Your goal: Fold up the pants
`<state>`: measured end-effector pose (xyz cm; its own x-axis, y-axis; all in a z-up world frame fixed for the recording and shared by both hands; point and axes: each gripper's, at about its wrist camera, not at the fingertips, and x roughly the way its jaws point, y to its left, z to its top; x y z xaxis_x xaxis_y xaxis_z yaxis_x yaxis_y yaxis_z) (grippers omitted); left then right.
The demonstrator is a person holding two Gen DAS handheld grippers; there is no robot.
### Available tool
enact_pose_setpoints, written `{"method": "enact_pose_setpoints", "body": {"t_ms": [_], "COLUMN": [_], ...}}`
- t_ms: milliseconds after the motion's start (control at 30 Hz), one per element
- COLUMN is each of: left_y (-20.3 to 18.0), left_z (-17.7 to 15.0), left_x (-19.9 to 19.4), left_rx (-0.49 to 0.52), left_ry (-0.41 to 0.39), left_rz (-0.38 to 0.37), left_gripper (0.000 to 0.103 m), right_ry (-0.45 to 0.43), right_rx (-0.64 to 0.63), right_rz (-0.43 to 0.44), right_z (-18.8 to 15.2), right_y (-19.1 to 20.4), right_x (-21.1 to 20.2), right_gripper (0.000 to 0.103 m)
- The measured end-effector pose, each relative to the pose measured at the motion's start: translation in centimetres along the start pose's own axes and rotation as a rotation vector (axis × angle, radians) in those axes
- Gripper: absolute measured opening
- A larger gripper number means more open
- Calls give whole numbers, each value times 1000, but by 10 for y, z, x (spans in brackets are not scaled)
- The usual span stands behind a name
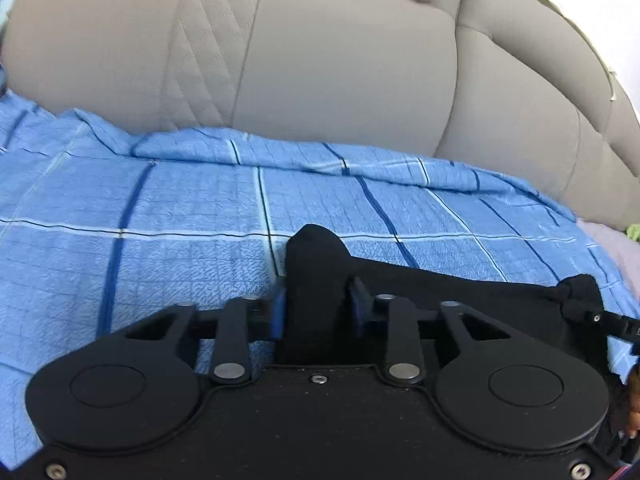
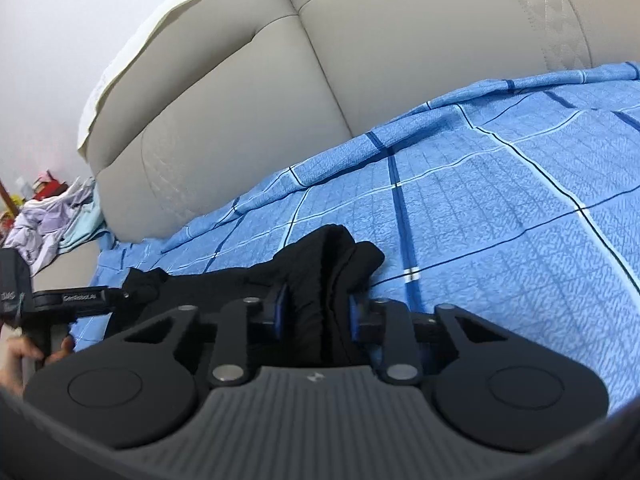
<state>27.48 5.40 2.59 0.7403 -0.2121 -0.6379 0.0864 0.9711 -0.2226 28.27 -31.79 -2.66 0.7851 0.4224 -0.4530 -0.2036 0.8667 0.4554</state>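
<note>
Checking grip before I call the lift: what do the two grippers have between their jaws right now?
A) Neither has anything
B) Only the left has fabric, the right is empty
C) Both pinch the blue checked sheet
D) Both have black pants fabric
D: a bunch of the black pants sits between the pads of the left gripper, and another bunch between those of the right gripper, above the blue checked sheet.

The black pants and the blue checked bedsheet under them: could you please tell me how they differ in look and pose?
The black pants are plain and dark; the blue checked bedsheet is light with a grid of lines. The pants are bunched up between the left gripper and the right gripper, both shut on them; the bedsheet lies spread out. Both are soft cloth on the bed.
</note>
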Motion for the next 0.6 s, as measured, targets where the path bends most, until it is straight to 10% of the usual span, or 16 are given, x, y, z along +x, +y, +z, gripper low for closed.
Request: {"method": "enact_pose_setpoints", "body": {"t_ms": [333,600], "left_y": [19,45], "left_z": [57,66], "left_x": [16,67], "left_rx": [-16,-3], "left_ry": [-123,-76], "left_rz": [160,245], "left_gripper": [21,24], "right_ry": [-3,37], "right_rx": [-131,-214], "right_rz": [-46,-91], "right_z": [58,74], "right_y": [49,61], "right_x": [60,131], "right_gripper": [26,29]}}
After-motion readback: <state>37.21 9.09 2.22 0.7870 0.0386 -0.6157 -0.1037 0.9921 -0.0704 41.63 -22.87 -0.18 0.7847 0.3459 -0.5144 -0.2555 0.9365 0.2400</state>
